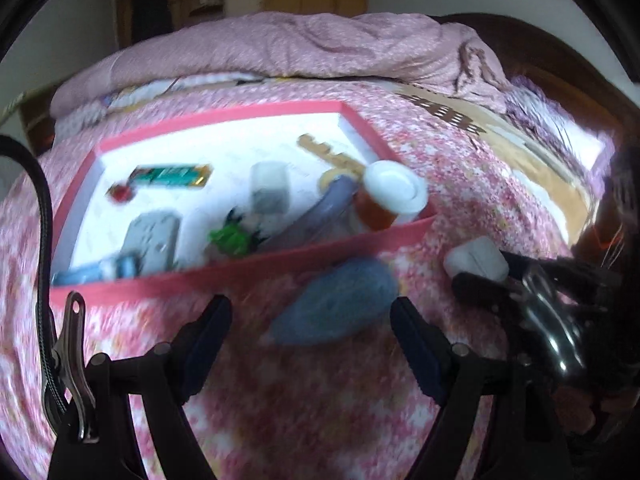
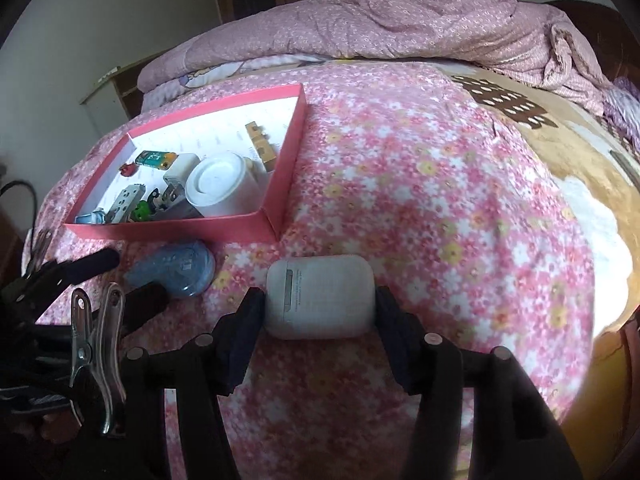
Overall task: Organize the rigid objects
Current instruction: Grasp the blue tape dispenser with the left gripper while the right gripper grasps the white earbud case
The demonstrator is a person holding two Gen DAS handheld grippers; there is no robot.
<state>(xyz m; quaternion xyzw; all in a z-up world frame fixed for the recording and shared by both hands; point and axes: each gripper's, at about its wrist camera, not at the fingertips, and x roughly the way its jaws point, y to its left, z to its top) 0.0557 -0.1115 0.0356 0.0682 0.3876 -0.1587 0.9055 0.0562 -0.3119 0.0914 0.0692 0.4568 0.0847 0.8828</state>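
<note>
A white earbud case lies on the pink floral blanket, and my right gripper is shut on it, one pad against each side. To its left a blue rounded object rests on the blanket just in front of the pink box. My left gripper is open, its fingers astride the near end of the blue object without touching it. The box holds several small items, among them a white-capped orange bottle, a green toy and a wooden piece.
A rumpled pink quilt is piled along the far side of the bed. A brown and cream blanket covers the right part. Metal clips hang beside both grippers. A wardrobe and a wall stand behind.
</note>
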